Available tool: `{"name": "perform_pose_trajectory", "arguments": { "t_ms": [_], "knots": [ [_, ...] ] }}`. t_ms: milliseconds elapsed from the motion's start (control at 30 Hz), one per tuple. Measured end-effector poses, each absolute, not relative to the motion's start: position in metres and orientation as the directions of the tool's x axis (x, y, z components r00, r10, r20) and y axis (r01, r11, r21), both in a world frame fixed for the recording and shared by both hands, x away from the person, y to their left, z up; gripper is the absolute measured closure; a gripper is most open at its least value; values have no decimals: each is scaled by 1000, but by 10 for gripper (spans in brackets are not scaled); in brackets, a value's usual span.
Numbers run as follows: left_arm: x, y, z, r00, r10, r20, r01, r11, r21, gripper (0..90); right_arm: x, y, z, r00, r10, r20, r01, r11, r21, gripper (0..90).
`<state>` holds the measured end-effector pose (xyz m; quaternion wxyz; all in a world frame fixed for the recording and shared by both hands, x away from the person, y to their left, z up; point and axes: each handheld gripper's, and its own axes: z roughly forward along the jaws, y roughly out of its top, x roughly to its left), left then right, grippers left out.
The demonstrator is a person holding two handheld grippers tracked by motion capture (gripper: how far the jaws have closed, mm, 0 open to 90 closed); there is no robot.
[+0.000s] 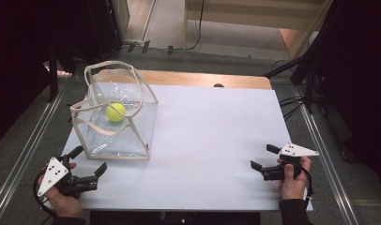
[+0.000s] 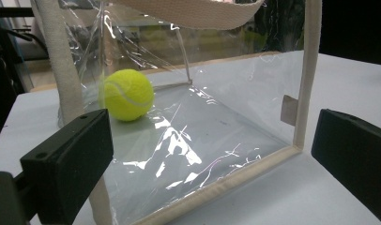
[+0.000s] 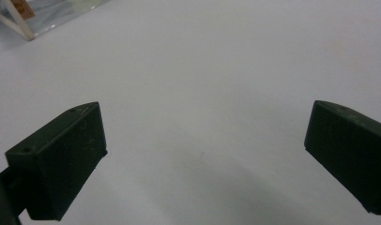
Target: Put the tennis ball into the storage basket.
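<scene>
Left gripper [image 1: 91, 161] sits at the near left corner of the table [image 1: 212, 140], jaws spread wide and empty, just beside the clear bag [image 1: 114, 112]. Its own view shows the ball [image 2: 126, 95] resting on the bag floor. Right gripper [image 1: 264, 157], near right, is wide open and empty over bare table, well apart from the bag.

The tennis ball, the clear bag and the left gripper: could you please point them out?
tennis ball [image 1: 116, 112], high view, its middle.
clear bag [image 1: 117, 132], high view, front rim.
left gripper [image 1: 91, 162], high view, between its fingertips.
</scene>
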<state>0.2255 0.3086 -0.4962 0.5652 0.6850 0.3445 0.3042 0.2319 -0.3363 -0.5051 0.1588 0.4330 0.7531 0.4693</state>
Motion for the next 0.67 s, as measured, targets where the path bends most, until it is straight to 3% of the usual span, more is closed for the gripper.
{"name": "perform_pose_trajectory", "arguments": {
  "t_ms": [333,667],
  "knots": [
    [226,309,-496,575,818,26,131,-123,984,0,215,-357,-505,-516,829,215,473,67,878,0],
    [226,309,-496,569,822,16,139,-116,983,0,211,-367,-511,-490,846,209,460,47,887,0]
  ]
}}
